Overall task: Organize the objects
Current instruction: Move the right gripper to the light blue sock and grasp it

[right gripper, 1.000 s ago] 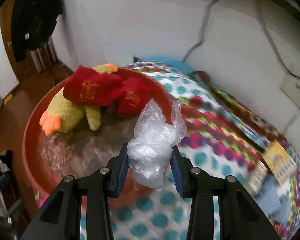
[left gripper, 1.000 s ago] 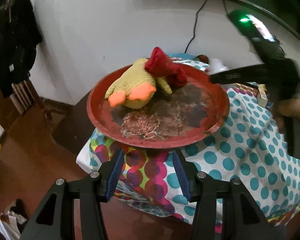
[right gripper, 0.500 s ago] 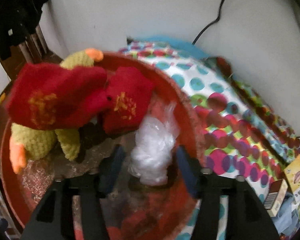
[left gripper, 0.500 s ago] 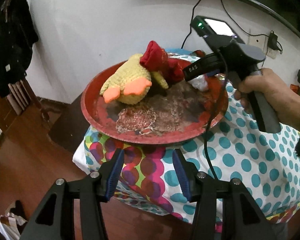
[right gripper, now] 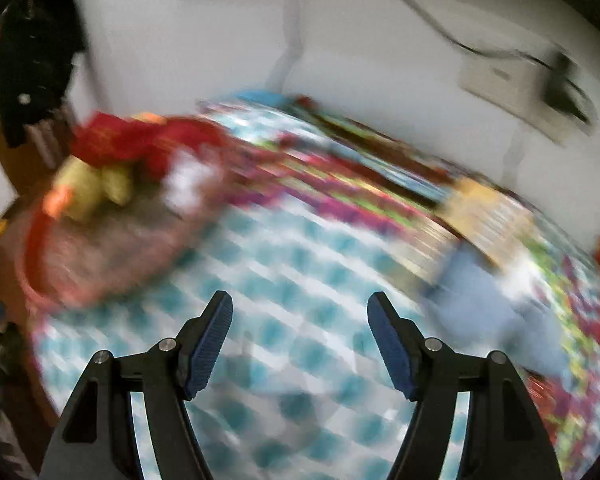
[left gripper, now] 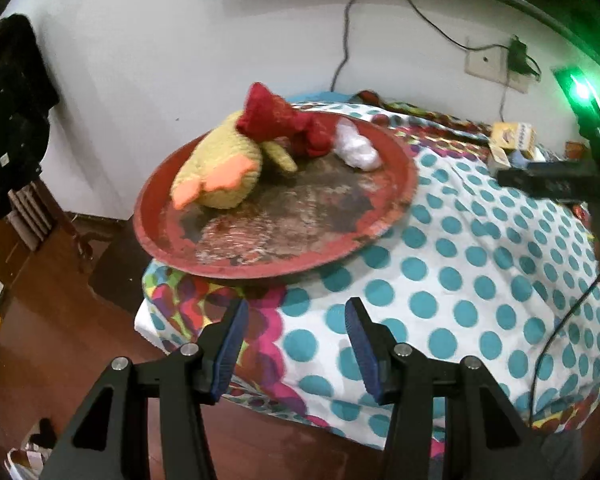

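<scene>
A worn red round tray (left gripper: 396, 168) sits at the left end of the dotted tablecloth. On it lie a yellow plush duck (left gripper: 220, 176), a red plush piece (left gripper: 276, 116) and a crumpled white plastic bag (left gripper: 356, 146) near the far rim. My left gripper (left gripper: 296, 344) hovers open and empty in front of the tray, over the table's edge. My right gripper (right gripper: 300, 340) is open and empty above the dotted cloth, to the right of the tray (right gripper: 32, 240). The right wrist view is badly blurred; the white bag (right gripper: 188, 184) shows on the tray.
The polka-dot cloth (left gripper: 480, 280) covers the table. Small yellow boxes (left gripper: 512, 140) lie at the back right, and a blue-grey cloth (right gripper: 480, 300) lies near them. Behind is a white wall with a socket (left gripper: 496, 64) and cables. Dark clothes (left gripper: 12, 112) hang left above the wooden floor (left gripper: 40, 320).
My right gripper carried the white bag over the tray, opened and left it there, then pulled back to the right. The left gripper shifted a little; its jaws kept the same width.
</scene>
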